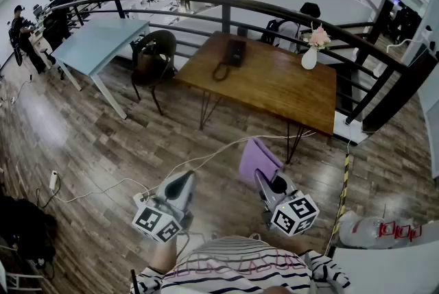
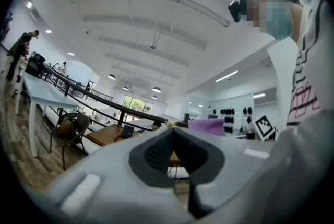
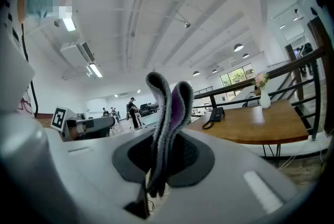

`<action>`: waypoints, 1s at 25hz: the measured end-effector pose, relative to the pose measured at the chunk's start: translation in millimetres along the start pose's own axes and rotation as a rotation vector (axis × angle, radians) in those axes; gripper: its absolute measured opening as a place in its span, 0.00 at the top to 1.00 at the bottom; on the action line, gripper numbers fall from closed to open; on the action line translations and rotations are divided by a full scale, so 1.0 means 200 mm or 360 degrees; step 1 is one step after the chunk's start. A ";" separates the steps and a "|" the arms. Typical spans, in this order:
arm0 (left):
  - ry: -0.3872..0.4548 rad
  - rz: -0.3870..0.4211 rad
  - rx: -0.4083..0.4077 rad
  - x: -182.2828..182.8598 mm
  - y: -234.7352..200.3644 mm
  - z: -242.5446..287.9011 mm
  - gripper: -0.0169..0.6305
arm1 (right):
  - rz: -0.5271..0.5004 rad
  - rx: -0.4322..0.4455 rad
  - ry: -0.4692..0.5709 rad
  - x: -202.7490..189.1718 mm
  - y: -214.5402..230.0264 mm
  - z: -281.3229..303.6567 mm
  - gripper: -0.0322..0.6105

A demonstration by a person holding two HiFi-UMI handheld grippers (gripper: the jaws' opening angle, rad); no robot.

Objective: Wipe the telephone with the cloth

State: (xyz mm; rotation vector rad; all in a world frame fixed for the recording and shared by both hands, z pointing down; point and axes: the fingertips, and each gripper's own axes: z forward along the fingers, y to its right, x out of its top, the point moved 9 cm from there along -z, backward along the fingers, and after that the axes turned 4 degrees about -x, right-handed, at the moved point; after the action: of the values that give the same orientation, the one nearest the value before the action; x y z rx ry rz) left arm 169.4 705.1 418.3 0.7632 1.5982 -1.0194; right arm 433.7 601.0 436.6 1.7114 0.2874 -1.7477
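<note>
Right claw point(image 1: 265, 180) clamping one cloth point(image 1: 255, 160) — one telephone point(image 1: 234, 53)

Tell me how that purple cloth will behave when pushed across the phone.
Probably floppy: the cloth folds over above the right gripper pinching it. Likely light, since that single pinch holds it up. It may bunch against the telephone.

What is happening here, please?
A person stands some way back from the wooden table. The right gripper is shut on a purple cloth; the left gripper is shut and empty. The black telephone lies on the table, not yet wiped.
</note>
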 end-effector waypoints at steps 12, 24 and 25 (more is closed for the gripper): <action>-0.0024 -0.0037 -0.0072 0.01 -0.18 -0.15 0.98 | 0.0101 -0.0088 0.0018 -0.08 -0.17 0.10 0.89; -0.0005 -0.0125 -0.0006 0.00 -0.53 -0.03 0.98 | 0.0131 -0.0095 -0.0037 -0.02 -0.06 0.45 0.89; 0.0000 -0.0122 0.0000 0.02 -0.58 0.00 0.98 | 0.0127 -0.0085 -0.0044 -0.01 -0.03 0.52 0.89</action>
State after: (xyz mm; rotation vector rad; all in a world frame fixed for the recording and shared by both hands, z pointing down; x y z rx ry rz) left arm 68.1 653.9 442.4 0.7067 1.6383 -1.0741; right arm 346.6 546.5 448.1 1.6375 0.2476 -1.6899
